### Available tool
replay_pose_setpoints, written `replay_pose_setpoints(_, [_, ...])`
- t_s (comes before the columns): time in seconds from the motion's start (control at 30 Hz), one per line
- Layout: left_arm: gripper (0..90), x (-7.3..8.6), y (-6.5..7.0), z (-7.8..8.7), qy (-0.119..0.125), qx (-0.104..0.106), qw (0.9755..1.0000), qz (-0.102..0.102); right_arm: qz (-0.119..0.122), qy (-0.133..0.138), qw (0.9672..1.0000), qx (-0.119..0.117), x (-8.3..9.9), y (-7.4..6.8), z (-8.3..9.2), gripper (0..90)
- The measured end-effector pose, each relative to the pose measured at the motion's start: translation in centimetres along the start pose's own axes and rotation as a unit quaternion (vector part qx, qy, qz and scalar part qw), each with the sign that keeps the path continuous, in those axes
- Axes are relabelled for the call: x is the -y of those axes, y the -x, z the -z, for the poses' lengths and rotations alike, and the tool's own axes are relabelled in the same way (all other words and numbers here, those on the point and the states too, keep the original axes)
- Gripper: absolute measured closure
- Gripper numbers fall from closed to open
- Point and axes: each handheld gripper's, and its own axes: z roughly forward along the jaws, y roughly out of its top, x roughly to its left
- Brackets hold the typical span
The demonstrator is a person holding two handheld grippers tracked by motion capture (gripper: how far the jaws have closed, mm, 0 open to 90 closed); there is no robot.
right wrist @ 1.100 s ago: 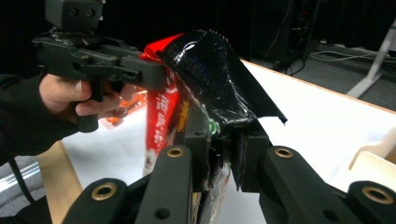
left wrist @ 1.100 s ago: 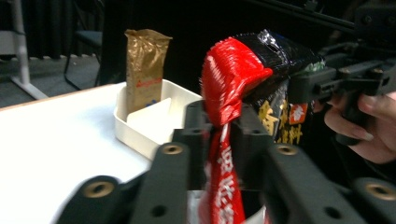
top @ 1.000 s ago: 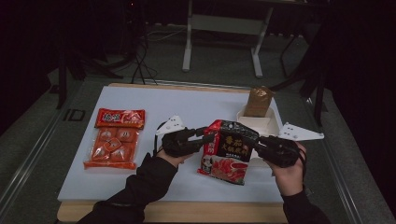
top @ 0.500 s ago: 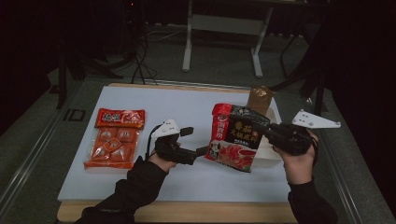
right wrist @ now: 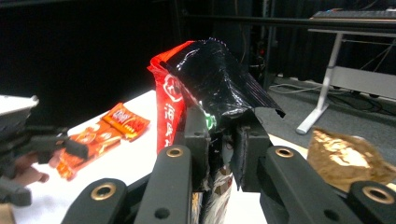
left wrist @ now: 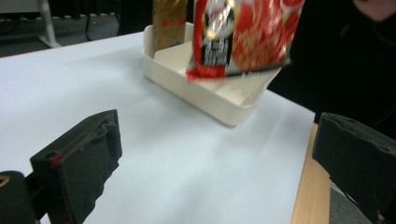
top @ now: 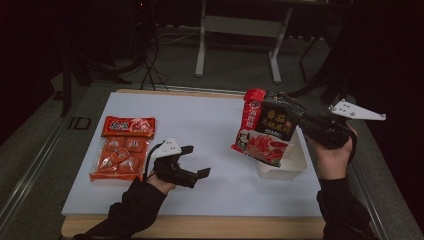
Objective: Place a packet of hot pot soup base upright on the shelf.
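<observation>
One claw, the right claw (top: 300,120), grips the red pouch (top: 264,127) above the white tray (top: 296,162); lower it squarely inside. Left claw (top: 194,161), jaws just opened and empty, stays beside the tray.

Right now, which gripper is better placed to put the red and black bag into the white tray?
The right gripper: it is shut on the bag, held above the tray. The left gripper is open near the table.

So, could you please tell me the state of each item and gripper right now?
Left gripper: open, holding nothing; jaws have just been opening.
Right gripper: shut on the red and black packet.
Red and black packet: lifted, hanging above the white tray.
White tray: on the table, gold packet standing inside.
Orange packet: flat on the table.
</observation>
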Motion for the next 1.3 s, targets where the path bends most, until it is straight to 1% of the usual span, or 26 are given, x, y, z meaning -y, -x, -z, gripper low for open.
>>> replay_pose_setpoints(0.1, [2.0,0.9,-0.2,0.5,-0.013,0.001,0.9999,0.008,-0.003,0.005,0.9999,0.008,-0.4,0.9,0.2,78.1])
replay_pose_setpoints(0.13, [2.0,1.1,-0.2,0.6,-0.018,-0.001,0.9998,0.008,-0.004,0.006,0.9999,0.012,-0.6,1.3,0.3,78.1])
replay_pose_setpoints(0.23, [1.4,1.9,-0.4,1.0,-0.021,-0.002,0.9997,0.015,-0.002,0.007,0.9996,0.027,-0.9,2.0,0.6,78.0])
replay_pose_setpoints(0.27, [1.4,1.9,-0.4,1.0,-0.021,-0.002,0.9997,0.015,-0.002,0.007,0.9996,0.027,-0.9,2.0,0.6,78.0])
replay_pose_setpoints(0.3, [1.4,2.4,-0.5,1.1,-0.026,-0.003,0.9995,0.015,-0.001,0.007,0.9995,0.029,-1.0,2.2,0.6,78.0])
replay_pose_setpoints(0.33, [1.4,2.6,-0.6,1.2,-0.026,-0.007,0.9995,0.016,-0.001,0.007,0.9993,0.037,-1.2,2.7,0.7,78.0])
replay_pose_setpoints(0.4, [1.3,3.1,-0.7,1.3,-0.032,-0.006,0.9993,0.02,-0.006,0.007,0.999,0.043,-1.3,3.5,0.9,78.0])
replay_pose_setpoints(0.43, [1.1,3.4,-0.7,1.3,-0.032,-0.007,0.9992,0.023,-0.007,0.007,0.9989,0.047,-1.3,3.8,0.9,78.0])
replay_pose_setpoints(0.47, [0.9,3.4,-0.7,1.3,-0.032,-0.007,0.9992,0.023,-0.007,0.007,0.9989,0.047,-1.3,3.8,0.9,78.0])
replay_pose_setpoints(0.5, [0.9,4.0,-0.8,1.3,-0.037,-0.01,0.9989,0.027,-0.007,0.008,0.9987,0.05,-1.3,4.1,1.0,78.0])
replay_pose_setpoints(0.53, [0.9,4.3,-0.9,1.2,-0.037,-0.008,0.9989,0.029,-0.01,0.009,0.9982,0.058,-1.2,4.9,1.1,78.0])
replay_pose_setpoints(0.57, [0.9,4.6,-0.9,1.2,-0.037,-0.007,0.9989,0.029,-0.012,0.008,0.998,0.061,-1.1,5.2,1.1,77.9])
replay_pose_setpoints(0.6, [0.9,4.9,-0.8,1.1,-0.039,-0.011,0.9989,0.025,-0.012,0.008,0.9979,0.064,-1.0,5.5,1.1,78.0])
replay_pose_setpoints(0.63, [0.9,5.1,-0.8,1.0,-0.043,-0.008,0.9988,0.023,-0.013,0.008,0.9975,0.07,-0.8,5.9,1.1,77.9])
replay_pose_setpoints(0.7, [0.9,5.5,-0.6,0.9,-0.044,-0.012,0.9989,0.013,-0.015,0.005,0.997,0.076,-0.6,6.5,1.0,78.0])
replay_pose_setpoints(0.77, [1.0,5.7,-0.4,0.7,-0.045,-0.003,0.9989,0.009,-0.017,0.0,0.9964,0.083,-0.3,7.1,0.9,77.9])
replay_pose_setpoints(0.83, [1.0,6.0,-0.1,0.6,-0.047,-0.005,0.9989,-0.004,-0.02,-0.002,0.9959,0.089,0.0,7.6,0.9,77.9])
replay_pose_setpoints(0.87, [1.0,6.2,0.1,0.5,-0.047,-0.001,0.9989,-0.009,-0.021,-0.001,0.9957,0.09,0.2,8.0,0.8,77.9])
replay_pose_setpoints(0.93, [1.0,6.4,0.3,0.3,-0.049,-0.005,0.9986,-0.022,-0.024,-0.004,0.995,0.097,0.6,8.6,0.7,77.9])
replay_pose_setpoints(0.97, [1.0,6.5,0.4,0.2,-0.048,-0.002,0.9984,-0.029,-0.025,-0.002,0.9949,0.097,0.7,8.8,0.6,77.9])
replay_pose_setpoints(1.03, [1.0,6.6,0.4,0.2,-0.049,-0.004,0.9981,-0.038,-0.023,-0.002,0.9947,0.101,0.9,9.2,0.3,77.8])
replay_pose_setpoints(1.1, [1.0,6.7,0.4,0.1,-0.047,-0.003,0.9981,-0.04,-0.021,-0.001,0.9947,0.101,1.1,9.6,0.0,77.8])
replay_pose_setpoints(1.17, [1.0,6.8,0.4,0.2,-0.041,-0.001,0.9986,-0.034,-0.018,-0.003,0.9953,0.095,1.2,10.0,-0.3,77.7])
replay_pose_setpoints(1.27, [1.0,6.8,0.4,0.3,-0.036,0.0,0.9989,-0.03,-0.013,-0.01,0.9958,0.09,1.4,10.6,-1.0,77.8])
replay_pose_setpoints(1.3, [1.0,6.8,0.3,0.3,-0.037,-0.004,0.9988,-0.031,-0.012,-0.01,0.996,0.088,1.5,10.7,-1.1,77.8])
